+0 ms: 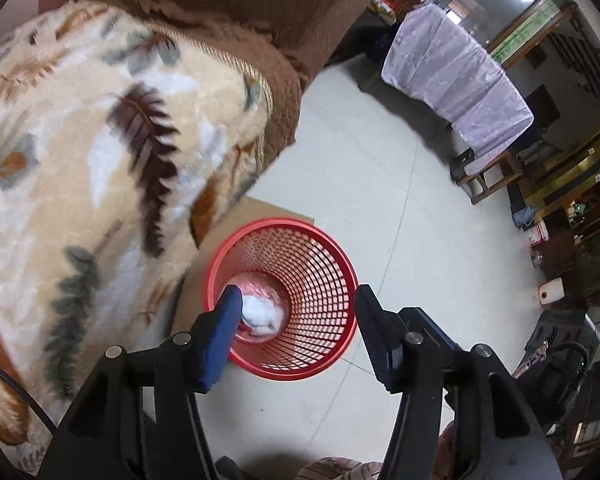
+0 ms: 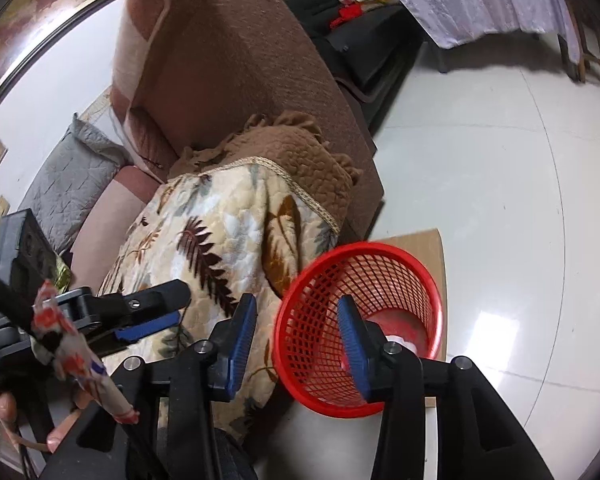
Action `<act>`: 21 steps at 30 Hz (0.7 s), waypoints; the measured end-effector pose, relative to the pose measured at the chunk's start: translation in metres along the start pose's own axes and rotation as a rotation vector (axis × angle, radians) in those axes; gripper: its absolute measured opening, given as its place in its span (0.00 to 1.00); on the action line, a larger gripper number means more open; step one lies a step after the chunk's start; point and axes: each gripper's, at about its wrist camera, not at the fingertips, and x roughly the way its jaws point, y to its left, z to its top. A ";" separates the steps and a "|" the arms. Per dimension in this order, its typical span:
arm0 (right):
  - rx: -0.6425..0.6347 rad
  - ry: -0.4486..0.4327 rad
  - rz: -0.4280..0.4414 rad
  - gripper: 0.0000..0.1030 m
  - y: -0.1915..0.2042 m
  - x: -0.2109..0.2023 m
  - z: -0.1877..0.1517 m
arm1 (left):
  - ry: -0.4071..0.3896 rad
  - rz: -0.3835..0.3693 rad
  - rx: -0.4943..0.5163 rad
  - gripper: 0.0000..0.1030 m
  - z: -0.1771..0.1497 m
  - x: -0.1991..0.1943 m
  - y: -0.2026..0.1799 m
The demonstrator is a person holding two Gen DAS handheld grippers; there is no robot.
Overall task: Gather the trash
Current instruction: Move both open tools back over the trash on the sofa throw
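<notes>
My left tool (image 1: 294, 296) is open wide and empty above the red plastic mesh waste basket (image 1: 320, 264), which stands on the pale floor (image 1: 400, 200) and holds crumpled white paper (image 1: 260, 314). My right tool (image 2: 296, 308) is open, empty

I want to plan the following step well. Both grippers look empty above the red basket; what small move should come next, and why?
Probably turn the right gripper away from the red basket toward the sofa to look for more trash. Both it and the left gripper are open and hold nothing, and a white crumpled piece already lies in the basket's bottom.
</notes>
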 end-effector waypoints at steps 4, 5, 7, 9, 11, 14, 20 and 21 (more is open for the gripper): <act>-0.083 -0.061 0.033 0.65 0.034 -0.020 0.001 | -0.095 0.015 0.005 0.55 -0.003 -0.053 0.010; -0.093 -0.068 0.049 0.69 0.042 -0.023 0.002 | -0.128 0.027 0.008 0.56 -0.005 -0.071 0.014; -0.127 -0.088 0.088 0.73 0.068 -0.032 0.002 | -0.190 0.065 0.006 0.57 -0.012 -0.107 0.022; -0.164 -0.099 0.126 0.73 0.094 -0.039 0.001 | -0.248 0.099 -0.002 0.58 -0.022 -0.142 0.034; -0.190 -0.094 0.192 0.73 0.121 -0.044 -0.003 | -0.297 0.127 -0.020 0.58 -0.035 -0.172 0.047; -0.202 -0.048 0.308 0.73 0.158 -0.042 -0.015 | -0.366 0.193 -0.061 0.59 -0.061 -0.212 0.069; -0.265 0.071 0.449 0.73 0.226 -0.022 -0.047 | -0.453 0.326 -0.175 0.60 -0.116 -0.266 0.116; -0.279 0.082 0.460 0.73 0.233 -0.020 -0.052 | -0.462 0.347 -0.196 0.60 -0.123 -0.273 0.123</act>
